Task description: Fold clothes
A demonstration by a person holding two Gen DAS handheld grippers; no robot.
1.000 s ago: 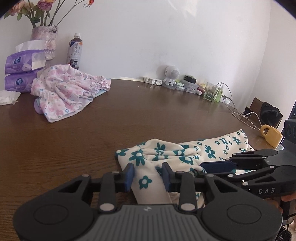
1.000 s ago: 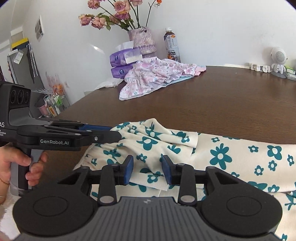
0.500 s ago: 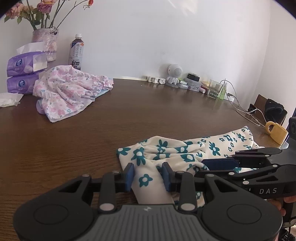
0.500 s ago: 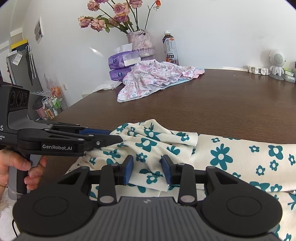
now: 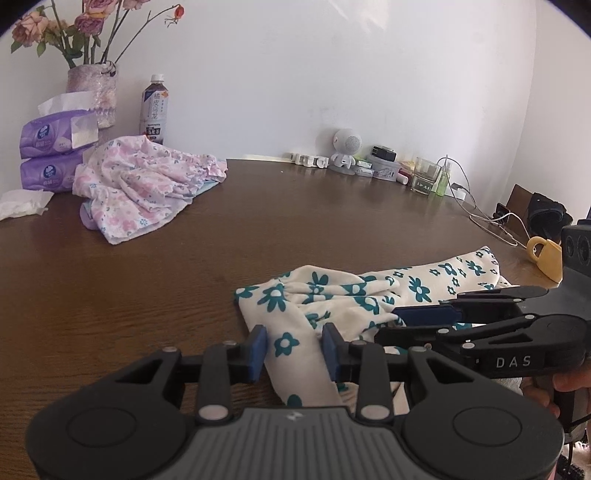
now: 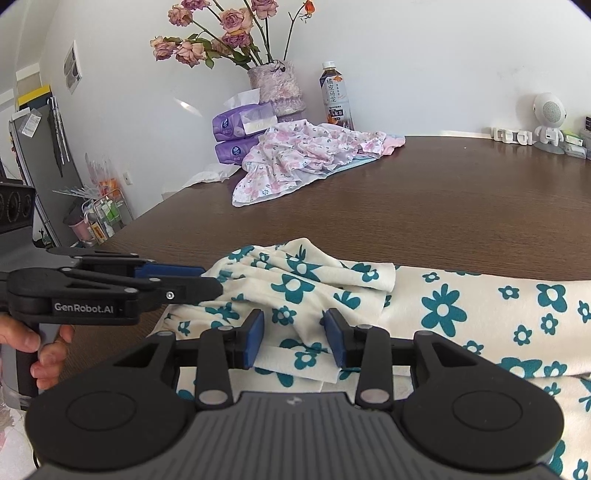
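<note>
Brown table, teal-flowered cream garment — left tool, right tool, both released, straddling it

Dark wood table: teal-flowered cream garment, pink floral clothes, tissue packs, bottle.

Landmark: vase of dried pink roses at the wall end of the brown table; two purple tissue packs stacked just in front of the vase, a loose white tissue beside them; tea bottle with white cap just right of the vase; far right of the vase along the wall, a small white robot figure, jars and small clutter, white cables; a yellow mug farthest from the vase; left of the vase, off the table, a grey fridge and a wire rack.
</note>
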